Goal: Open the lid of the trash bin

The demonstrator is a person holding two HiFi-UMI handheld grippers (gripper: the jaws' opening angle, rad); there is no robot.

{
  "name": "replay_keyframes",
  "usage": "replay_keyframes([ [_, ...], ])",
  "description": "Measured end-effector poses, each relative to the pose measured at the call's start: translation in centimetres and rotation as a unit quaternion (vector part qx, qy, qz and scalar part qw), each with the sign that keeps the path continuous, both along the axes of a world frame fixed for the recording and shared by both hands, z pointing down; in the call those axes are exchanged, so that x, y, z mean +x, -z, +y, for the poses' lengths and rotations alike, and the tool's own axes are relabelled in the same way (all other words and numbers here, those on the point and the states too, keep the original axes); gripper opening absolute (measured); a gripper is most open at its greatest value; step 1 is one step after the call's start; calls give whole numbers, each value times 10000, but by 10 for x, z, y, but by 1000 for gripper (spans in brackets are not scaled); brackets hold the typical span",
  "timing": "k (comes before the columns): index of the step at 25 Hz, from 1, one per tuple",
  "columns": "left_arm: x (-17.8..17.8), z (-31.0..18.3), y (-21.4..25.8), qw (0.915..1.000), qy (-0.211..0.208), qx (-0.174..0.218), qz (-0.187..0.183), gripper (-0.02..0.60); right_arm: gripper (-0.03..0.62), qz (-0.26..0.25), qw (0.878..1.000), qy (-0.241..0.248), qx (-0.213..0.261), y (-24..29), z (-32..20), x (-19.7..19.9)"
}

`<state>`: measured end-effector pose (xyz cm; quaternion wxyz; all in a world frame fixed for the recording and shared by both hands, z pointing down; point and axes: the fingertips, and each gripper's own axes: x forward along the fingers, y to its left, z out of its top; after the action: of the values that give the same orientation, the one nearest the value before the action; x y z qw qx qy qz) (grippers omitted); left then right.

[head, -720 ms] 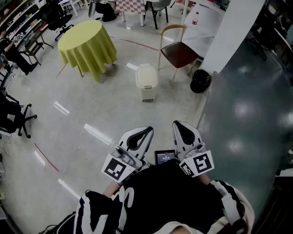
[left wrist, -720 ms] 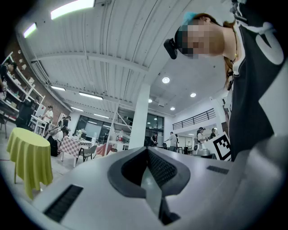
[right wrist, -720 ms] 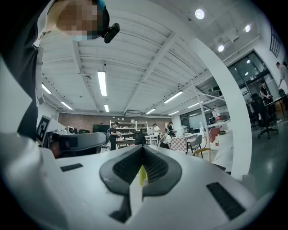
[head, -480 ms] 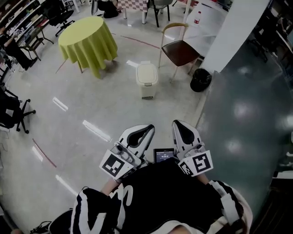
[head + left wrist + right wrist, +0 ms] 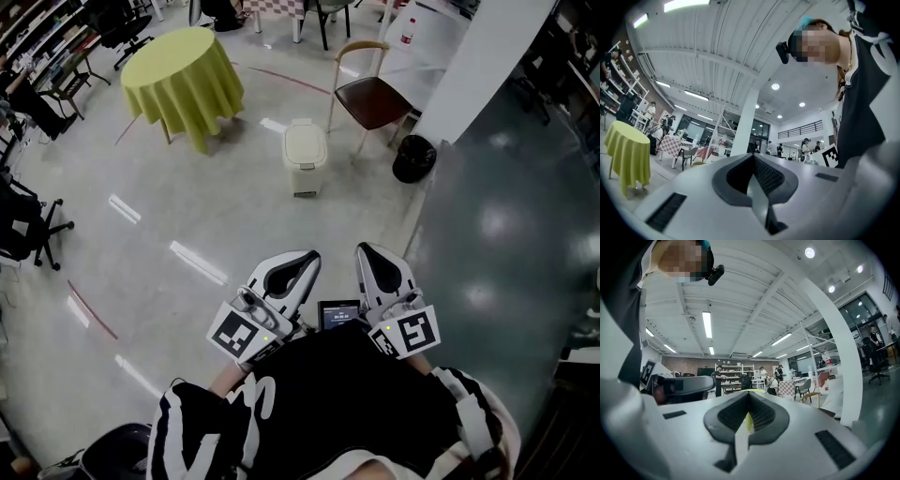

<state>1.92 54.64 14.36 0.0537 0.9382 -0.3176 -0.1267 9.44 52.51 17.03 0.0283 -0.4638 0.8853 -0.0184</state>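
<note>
The cream trash bin (image 5: 305, 155) stands on the grey floor well ahead of me, its lid down flat. Both grippers are held close to my chest, far from the bin. My left gripper (image 5: 300, 264) points forward with its jaws together and nothing between them; the left gripper view shows the left gripper (image 5: 753, 174) aimed up at the ceiling. My right gripper (image 5: 372, 260) sits beside it, likewise shut and empty. In the right gripper view the right gripper (image 5: 749, 417) faces across the room. The bin shows in neither gripper view.
A round table with a yellow-green cloth (image 5: 183, 80) stands left of the bin. A brown-seated chair (image 5: 375, 96) and a small black bin (image 5: 414, 157) are to its right, by a white pillar (image 5: 497, 56). A black office chair (image 5: 23, 230) is at far left.
The bin has shifted slightly up and right in the head view. Both grippers stay shut in front of my chest, almost where they were.
</note>
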Motion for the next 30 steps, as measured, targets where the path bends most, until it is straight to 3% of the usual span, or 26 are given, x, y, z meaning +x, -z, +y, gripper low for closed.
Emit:
replay_keyframes([
  [15, -40, 3, -14, 9998, -67, 0, -201, 8, 5, -376, 9988, -298, -139, -6, -2, -37],
  [19, -47, 3, -13, 9998, -119, 120, -46, 8, 5, -335, 9987, -347, -185, -12, 1, -43],
  [24, -46, -1, -22, 9998, -131, -74, -164, 8, 5, -301, 9986, -403, -186, -10, -1, -41],
  [30, -44, -18, -24, 9997, -98, -43, -221, 8, 5, -355, 9985, -374, -183, -13, -17, -39],
])
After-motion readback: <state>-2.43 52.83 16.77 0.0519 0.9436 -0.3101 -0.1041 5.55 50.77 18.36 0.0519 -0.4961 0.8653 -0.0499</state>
